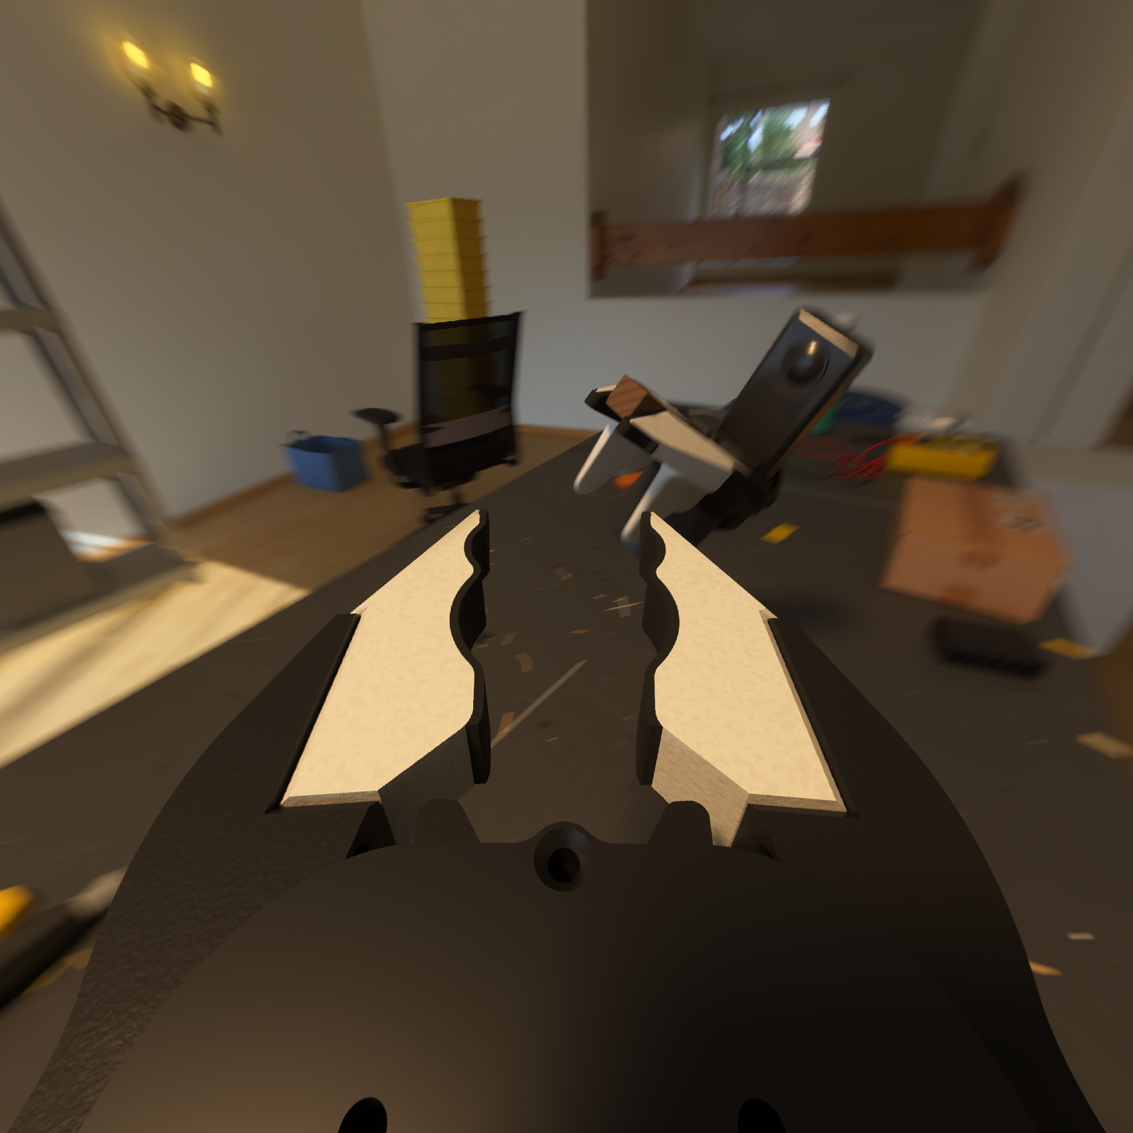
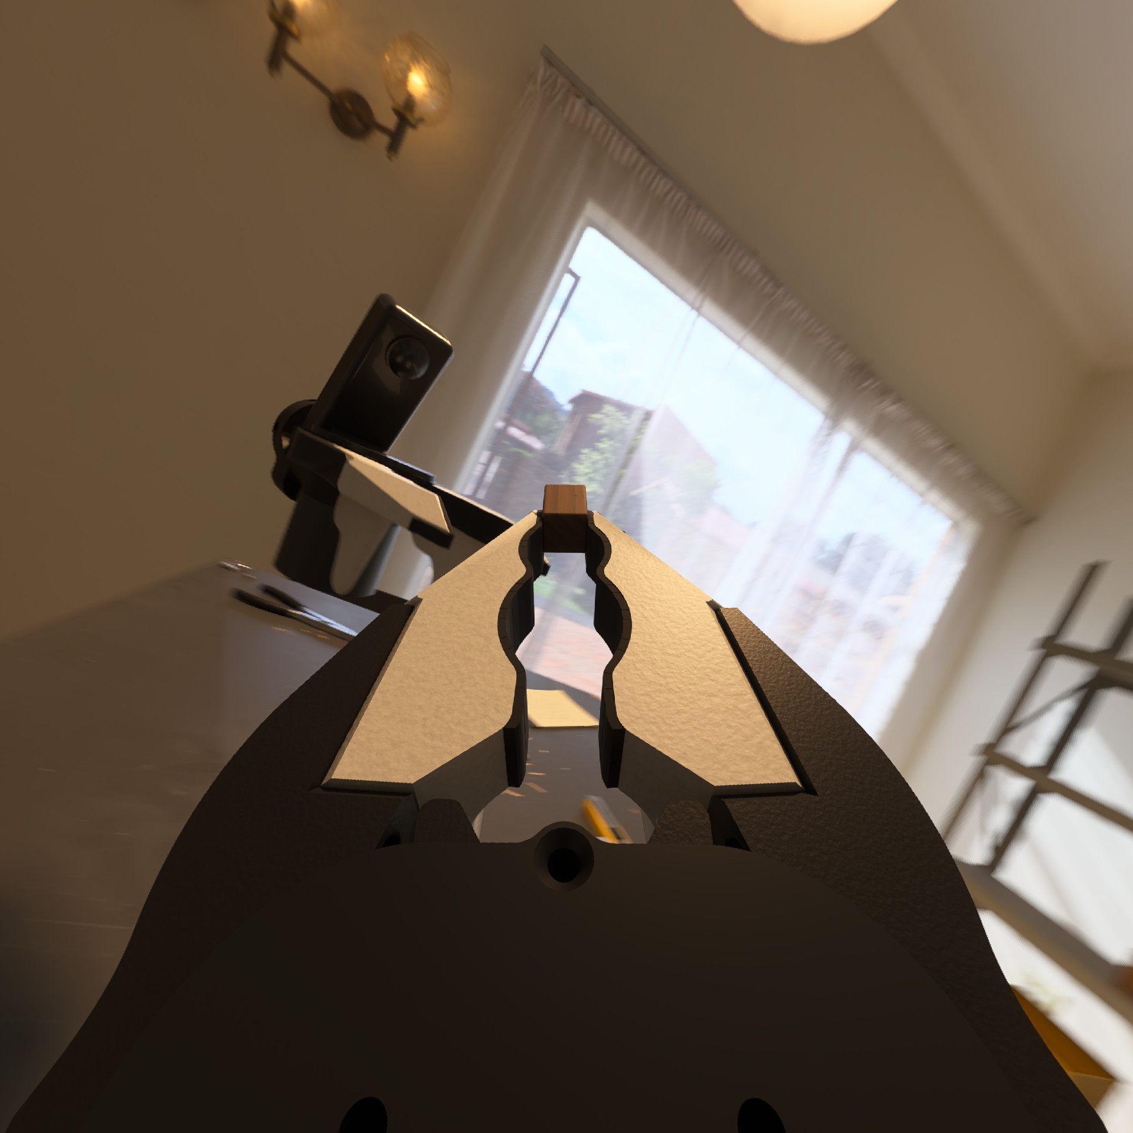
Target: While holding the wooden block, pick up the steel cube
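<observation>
While the right gripper (image 2: 565, 521) pinches the block (image 2: 565, 518) at its fingertips, raised clear of the desk (image 1: 858, 705) and tilted up toward the window (image 2: 705, 490), the first condition is judged met. The left gripper (image 1: 563, 527) hangs low over the desk's middle, fingers parted about halfway with nothing between them. The steel cube appears in neither view, so its place cannot be told. The next move calls for finding it, then lowering the left fingers astride it. The block is small, square-edged, brown and grained. Finger pads (image 1: 404, 674) are cream, stippled, with scalloped inner edges. The desk is dark, matte and scuffed.
</observation>
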Tool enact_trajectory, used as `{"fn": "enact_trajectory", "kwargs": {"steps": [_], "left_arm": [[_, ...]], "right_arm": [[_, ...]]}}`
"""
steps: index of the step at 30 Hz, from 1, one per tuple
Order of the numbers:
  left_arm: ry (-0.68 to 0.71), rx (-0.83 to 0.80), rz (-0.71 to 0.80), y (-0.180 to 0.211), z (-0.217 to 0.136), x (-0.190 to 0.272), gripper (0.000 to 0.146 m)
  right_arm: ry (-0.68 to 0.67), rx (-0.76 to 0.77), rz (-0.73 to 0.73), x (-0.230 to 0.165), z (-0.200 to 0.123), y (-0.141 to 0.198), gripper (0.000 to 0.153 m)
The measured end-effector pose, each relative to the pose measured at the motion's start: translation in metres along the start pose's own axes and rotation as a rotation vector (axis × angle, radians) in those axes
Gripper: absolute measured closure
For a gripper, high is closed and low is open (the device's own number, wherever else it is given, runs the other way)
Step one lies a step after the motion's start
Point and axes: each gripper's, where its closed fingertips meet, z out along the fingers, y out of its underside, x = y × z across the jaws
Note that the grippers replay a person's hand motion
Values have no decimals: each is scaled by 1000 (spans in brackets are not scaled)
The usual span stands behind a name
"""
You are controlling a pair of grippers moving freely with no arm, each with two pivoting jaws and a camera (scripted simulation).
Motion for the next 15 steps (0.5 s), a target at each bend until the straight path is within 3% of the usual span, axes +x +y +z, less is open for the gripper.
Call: {"fn": "enact_trajectory", "kwargs": {"steps": [2,4,7,11,15], "left_arm": [[98,45,-137,-1,3,2,96],[103,74,-173,-3,4,-1,96],[-46,88,-50,-10,0,-9,95],[-129,51,169,-19,-5,4,93],[-191,-20,139,-10,-8,-8,91]], "right_arm": [[73,-9,-139,1,-1,0,141],[125,-22,-251,1,-1,0,141],[179,-83,-361,4,0,8,141],[201,-144,-469,3,2,21,141],[194,-148,-490,-3,5,23,140]]}}
